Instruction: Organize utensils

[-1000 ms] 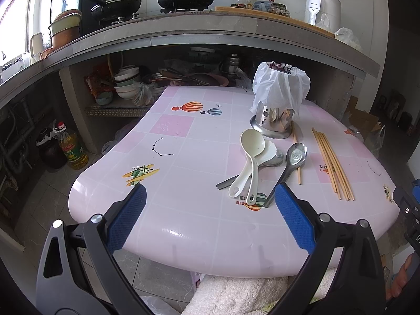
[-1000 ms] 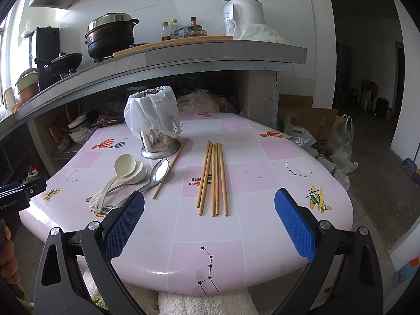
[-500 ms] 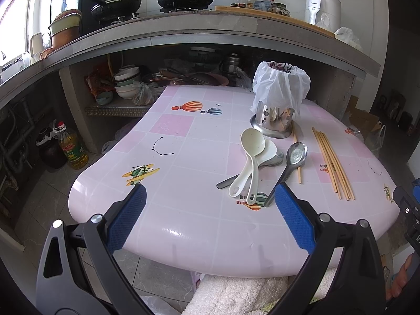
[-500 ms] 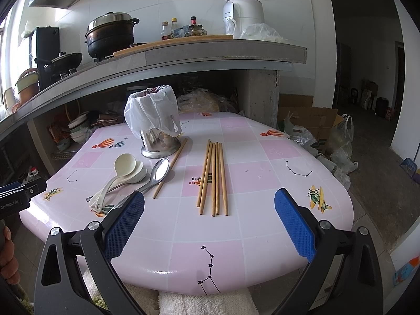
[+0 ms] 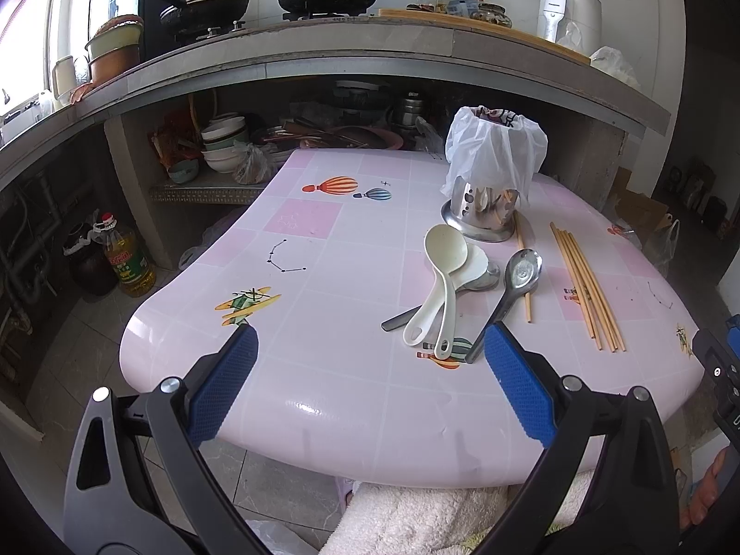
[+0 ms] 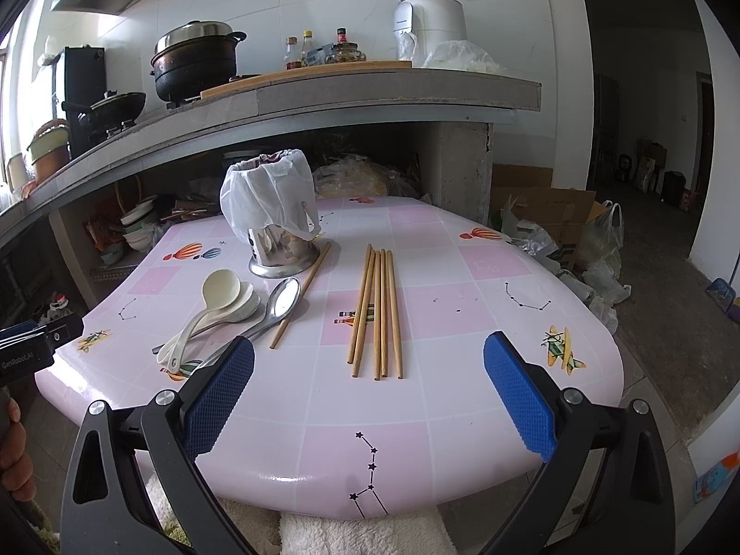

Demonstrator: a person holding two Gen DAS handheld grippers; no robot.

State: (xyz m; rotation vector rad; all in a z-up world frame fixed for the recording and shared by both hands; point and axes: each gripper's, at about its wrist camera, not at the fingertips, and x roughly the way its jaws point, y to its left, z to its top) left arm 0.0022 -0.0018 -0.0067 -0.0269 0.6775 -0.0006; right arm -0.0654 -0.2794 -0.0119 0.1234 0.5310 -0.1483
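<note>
Utensils lie loose across the pink bench [image 5: 323, 397] in the left wrist view, so by my judgement the sorting has hardly begun. Two cream plastic ladles [image 5: 439, 277] are stacked bowl on bowl near the middle, their handles pointing toward the near edge, with a dark metal handle [image 5: 397, 321] poking out from under them. A steel spoon [image 5: 511, 289] lies just beside them on the right, and one single chopstick [image 5: 524, 273] runs behind its bowl. A bundle of chopsticks [image 5: 585, 286] rests nearer the right edge. The steel holder [image 5: 481, 215], draped with a white plastic bag [image 5: 495, 152], stands toward the far edge; some items seem to be inside, though I cannot tell what. The left hand-held gripper [image 5: 367, 360] hangs over the near edge, jaws spread wide and empty, with the spoon handle's tip touching nothing but close to its right finger in the picture.

From the right wrist view, the bundle of chopsticks [image 6: 377, 310] lies straight ahead of the right hand-held gripper [image 6: 370, 370], between its spread, empty jaws in line of sight and near them. The steel spoon [image 6: 273, 307], single chopstick [image 6: 300, 296] and ladles [image 6: 208, 310] lie to the left, the holder [image 6: 277, 254] beyond them toward the far edge. Everything on the bench remains to be gathered.
</note>
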